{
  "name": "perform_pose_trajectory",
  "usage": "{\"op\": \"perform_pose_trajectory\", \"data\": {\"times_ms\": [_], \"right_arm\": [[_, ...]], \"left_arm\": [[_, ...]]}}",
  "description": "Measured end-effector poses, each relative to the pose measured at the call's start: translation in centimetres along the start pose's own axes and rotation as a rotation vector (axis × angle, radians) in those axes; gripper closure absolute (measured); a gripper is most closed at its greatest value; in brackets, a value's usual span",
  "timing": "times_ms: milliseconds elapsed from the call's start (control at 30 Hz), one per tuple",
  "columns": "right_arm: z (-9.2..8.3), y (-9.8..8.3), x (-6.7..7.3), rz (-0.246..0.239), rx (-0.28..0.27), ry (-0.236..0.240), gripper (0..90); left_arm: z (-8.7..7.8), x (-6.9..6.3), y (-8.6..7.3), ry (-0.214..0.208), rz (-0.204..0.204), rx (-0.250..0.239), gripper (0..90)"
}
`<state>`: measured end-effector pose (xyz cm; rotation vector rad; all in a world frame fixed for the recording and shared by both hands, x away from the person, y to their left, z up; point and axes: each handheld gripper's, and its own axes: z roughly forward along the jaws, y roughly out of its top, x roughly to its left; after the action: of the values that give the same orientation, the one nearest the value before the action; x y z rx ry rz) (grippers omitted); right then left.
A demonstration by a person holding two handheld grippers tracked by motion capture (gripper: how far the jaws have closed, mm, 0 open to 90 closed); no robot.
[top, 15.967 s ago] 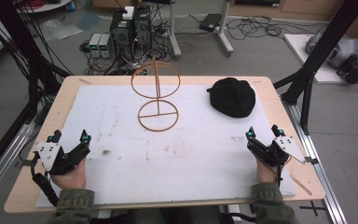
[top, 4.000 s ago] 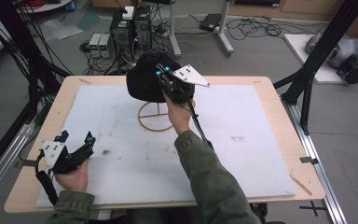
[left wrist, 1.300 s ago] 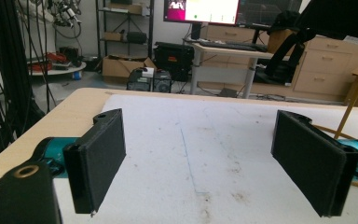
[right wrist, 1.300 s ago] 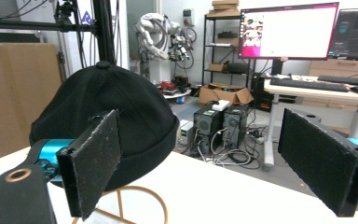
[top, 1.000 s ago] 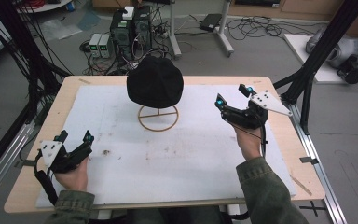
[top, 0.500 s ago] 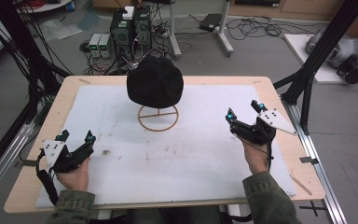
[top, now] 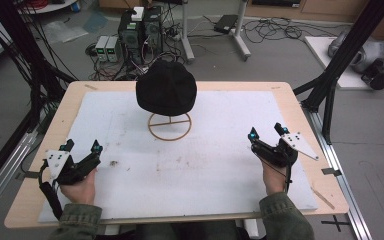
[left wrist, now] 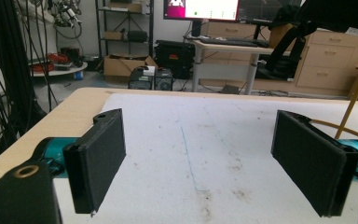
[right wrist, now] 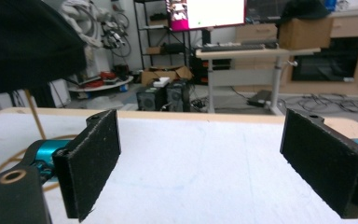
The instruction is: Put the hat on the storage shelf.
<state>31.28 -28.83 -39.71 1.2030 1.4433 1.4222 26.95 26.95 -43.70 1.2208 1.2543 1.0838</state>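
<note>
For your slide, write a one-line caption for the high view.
Black cap sits atop wire stand; both hand-held grippers rest open, empty, at the table's near corners.

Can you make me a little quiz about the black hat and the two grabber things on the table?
1. True or false: the black hat sits on top of the wire stand.
2. What is the right gripper holding? A) the hat B) nothing C) a cable
3. Fill in: the jaws of the left gripper are wide ____.

Key:
1. True. The hat covers the top of the stand.
2. B. Its jaws are apart with only the white mat between them.
3. Open.
</note>
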Motion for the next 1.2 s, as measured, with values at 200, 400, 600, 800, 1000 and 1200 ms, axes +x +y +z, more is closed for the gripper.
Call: {"op": "perform_pose_trajectory", "data": {"times_ms": [200,400,600,800,1000,1200], "right_arm": [[-0.4,-1.5,-0.7,0.001,0.026,-0.059,11.2],[-0.4,-1.8,-0.7,0.024,0.099,-0.119,11.3],[-0.8,-2.7,-0.9,0.014,0.051,-0.139,13.0],[-0.8,-2.9,-1.5,0.032,0.061,-0.155,12.5],[-0.7,-3.0,-1.4,0.014,0.069,-0.152,12.3],[-0.6,-3.2,-1.4,0.014,0.084,-0.151,12.3]], "left_arm": [[0.1,-0.1,0.0,0.000,0.001,0.000,17.9],[0.1,0.0,0.0,0.000,0.002,0.002,17.8],[0.1,0.0,0.0,0.000,-0.002,-0.003,17.8],[0.2,0.0,0.0,0.002,0.000,-0.001,17.8],[0.2,0.0,-0.1,0.001,0.000,0.002,17.8],[0.2,0.0,-0.1,-0.002,0.001,0.009,17.9]]}}
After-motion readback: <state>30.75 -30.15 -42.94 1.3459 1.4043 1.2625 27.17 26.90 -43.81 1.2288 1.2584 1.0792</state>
